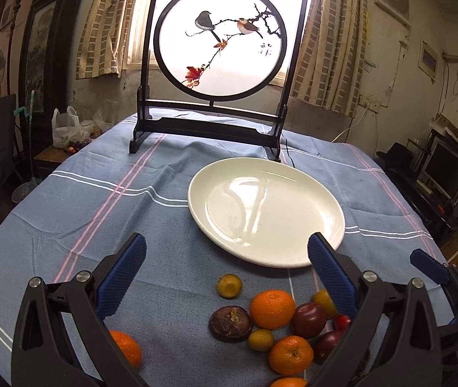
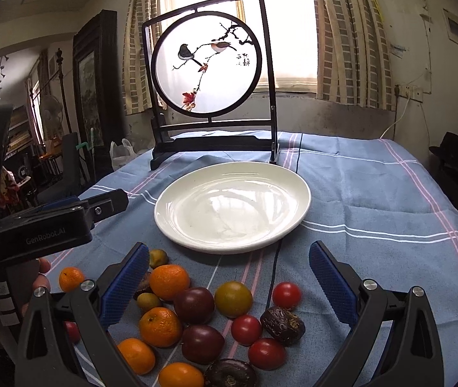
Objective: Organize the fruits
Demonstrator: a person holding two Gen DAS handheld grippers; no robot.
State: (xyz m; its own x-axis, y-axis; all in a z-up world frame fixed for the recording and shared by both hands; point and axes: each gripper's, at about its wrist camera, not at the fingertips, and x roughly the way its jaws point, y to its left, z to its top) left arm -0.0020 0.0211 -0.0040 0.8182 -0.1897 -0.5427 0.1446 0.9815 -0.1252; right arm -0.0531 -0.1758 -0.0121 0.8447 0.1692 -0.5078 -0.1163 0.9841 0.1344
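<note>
Hovering over the heap of fruit, we hold both tools with their jaws spread wide and nothing between them: our right gripper [image 2: 229, 277] hangs above the near side of the heap, and our left gripper [image 1: 227, 266] stands beside it, a little to the left. We judge this the very start of the sorting, since the white plate [image 2: 293, 222] carries no fruit at all. The fruit lies loose on the blue striped cloth [image 2: 374, 225], all of it on the near side of the plate: tangerines [image 2: 169, 282], dark plums [image 2: 194, 305], red tomatoes [image 2: 286, 295], a greenish-yellow one [image 2: 233, 299] and a wrinkled brown date [image 2: 282, 321]. Most pieces are round and point no particular way; the date alone has a long axis, lying flat and running from near right towards far left, so our jaws would need to close across its short side. The next move, we think, calls for lowering one tool around a single fruit at the edge of the heap, as the pieces touch and may roll. Beyond the plate, at the far edge of the cloth, stands the bird-painted table screen [image 2: 208, 64], upright before the window.
</note>
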